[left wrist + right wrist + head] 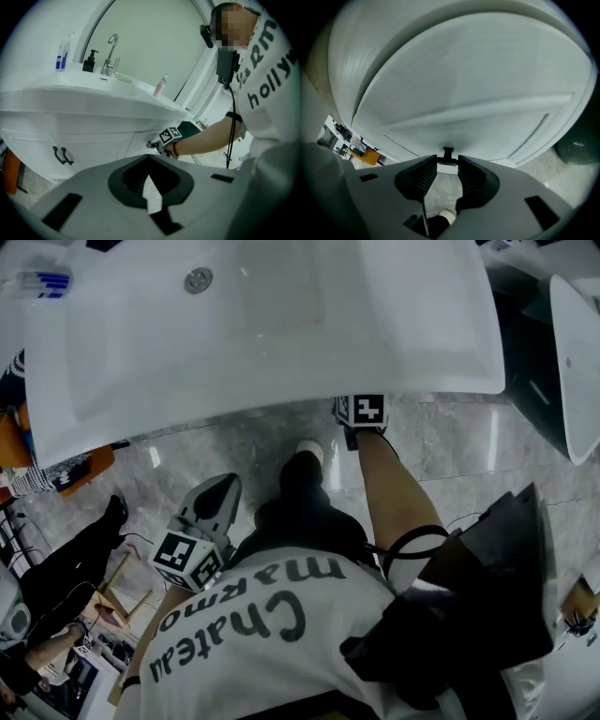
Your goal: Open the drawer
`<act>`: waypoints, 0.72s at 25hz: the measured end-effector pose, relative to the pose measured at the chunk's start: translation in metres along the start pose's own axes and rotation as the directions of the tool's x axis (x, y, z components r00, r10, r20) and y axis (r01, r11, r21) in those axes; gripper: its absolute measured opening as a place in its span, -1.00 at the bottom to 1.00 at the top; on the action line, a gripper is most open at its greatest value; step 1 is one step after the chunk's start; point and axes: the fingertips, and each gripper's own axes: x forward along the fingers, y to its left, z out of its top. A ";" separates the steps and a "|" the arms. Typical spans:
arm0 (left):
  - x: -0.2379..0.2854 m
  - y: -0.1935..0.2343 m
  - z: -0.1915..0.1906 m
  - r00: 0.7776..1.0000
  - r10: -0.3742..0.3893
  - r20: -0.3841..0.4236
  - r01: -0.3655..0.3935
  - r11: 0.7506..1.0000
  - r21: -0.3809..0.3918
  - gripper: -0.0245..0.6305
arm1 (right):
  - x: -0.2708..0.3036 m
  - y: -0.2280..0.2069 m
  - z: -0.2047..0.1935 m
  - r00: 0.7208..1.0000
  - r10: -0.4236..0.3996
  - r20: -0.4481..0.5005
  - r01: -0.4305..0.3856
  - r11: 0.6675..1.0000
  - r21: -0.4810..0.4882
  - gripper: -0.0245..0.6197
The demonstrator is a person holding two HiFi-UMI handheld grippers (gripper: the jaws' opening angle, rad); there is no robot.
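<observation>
The white drawer front [478,93] fills the right gripper view, under the curved edge of the vanity top [281,343]. Its small dark handle [448,152] sits right between the tips of my right gripper [447,161]. The ribbed pads [423,177] stand apart and I see no squeeze on the handle. In the head view the right gripper [361,413] reaches under the counter edge, fingertips hidden. The left gripper view shows the right gripper [154,144] at the drawer. My left gripper [214,502] hangs back near the person's body; the left gripper [150,159] looks shut and empty.
Two cabinet doors with dark pull handles [62,155] are left of the drawer. On the counter stand a faucet [111,51], a dark pump bottle [90,61] and a pink bottle [161,86]. The person's shoe [309,451] rests on grey marble floor [450,442]. An orange object [14,442] lies at the left.
</observation>
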 end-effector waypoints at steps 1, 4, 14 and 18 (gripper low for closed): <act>0.001 0.000 0.000 1.000 -0.005 0.000 0.005 1.000 0.003 -0.93 | 0.001 0.002 0.004 1.000 0.006 0.014 -0.006 1.000 -0.004 -0.47; 0.006 -0.003 0.000 1.000 -0.023 -0.003 0.023 1.000 0.015 -0.93 | 0.003 0.006 0.015 0.999 0.015 0.049 -0.014 1.000 -0.023 -0.47; 0.007 -0.009 -0.008 0.998 -0.061 -0.006 0.061 0.997 0.037 -0.93 | -0.004 -0.003 -0.013 0.996 -0.031 -0.085 0.030 1.000 -0.008 -0.48; 0.005 -0.006 -0.014 0.998 -0.060 -0.005 0.060 0.998 0.032 -0.93 | -0.017 0.000 -0.046 0.990 -0.040 -0.134 0.046 0.998 0.038 -0.48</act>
